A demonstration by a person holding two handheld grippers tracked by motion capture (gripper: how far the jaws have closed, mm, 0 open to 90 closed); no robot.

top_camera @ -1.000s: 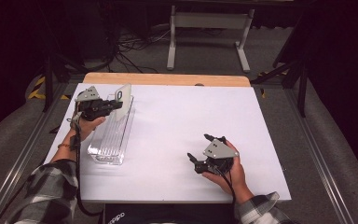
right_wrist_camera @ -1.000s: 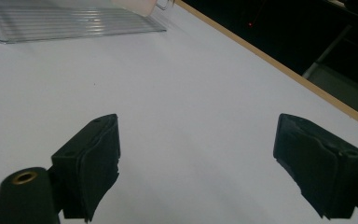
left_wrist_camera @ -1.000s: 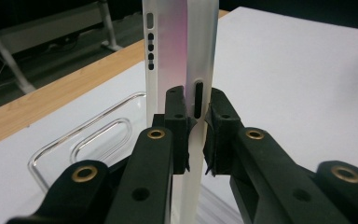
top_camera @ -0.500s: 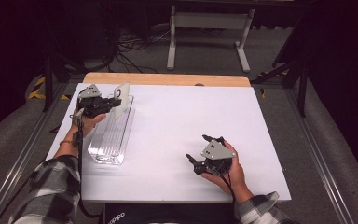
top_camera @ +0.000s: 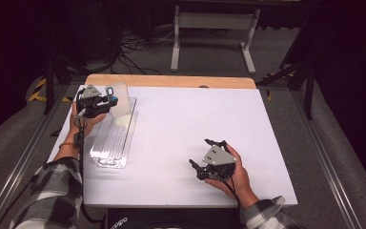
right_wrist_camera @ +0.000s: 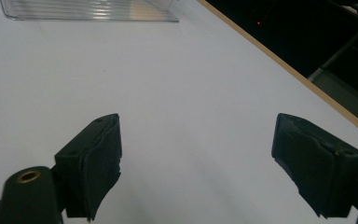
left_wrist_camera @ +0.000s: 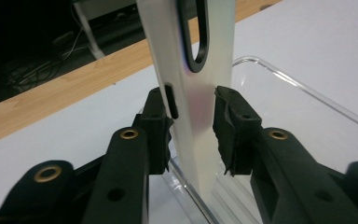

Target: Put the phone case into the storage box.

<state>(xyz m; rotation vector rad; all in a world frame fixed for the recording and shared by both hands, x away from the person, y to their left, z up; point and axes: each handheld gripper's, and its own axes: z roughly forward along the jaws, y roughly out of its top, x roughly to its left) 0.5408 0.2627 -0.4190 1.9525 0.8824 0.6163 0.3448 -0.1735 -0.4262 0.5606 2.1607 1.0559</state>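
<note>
A white plastic board (left_wrist_camera: pixel 193 84) with a black oval loop near its top stands on edge in the far end of a clear plastic bin (top_camera: pixel 109 143). My left gripper (left_wrist_camera: pixel 193 116) straddles the board, and its jaws have just been opening. The pads sit close on either side of the board and look slack on it. From above, the left gripper (top_camera: pixel 110 101) hovers at the bin's far left corner beside the board (top_camera: pixel 120 98). My right gripper (top_camera: pixel 202 153) rests on the table near the front edge. Its jaws (right_wrist_camera: pixel 196 154) are open over bare white tabletop.
The white table top (top_camera: pixel 195 119) has a wooden strip (top_camera: pixel 171 81) along its far edge. The clear bin (right_wrist_camera: pixel 88 9) lies far from the right gripper. Dark floor, cables and a metal stand (top_camera: pixel 214 28) lie beyond the table.
The left hand has shifted slightly over the bin's far end with the board, and its jaws stand a little wider. The right hand has stayed where it was.
</note>
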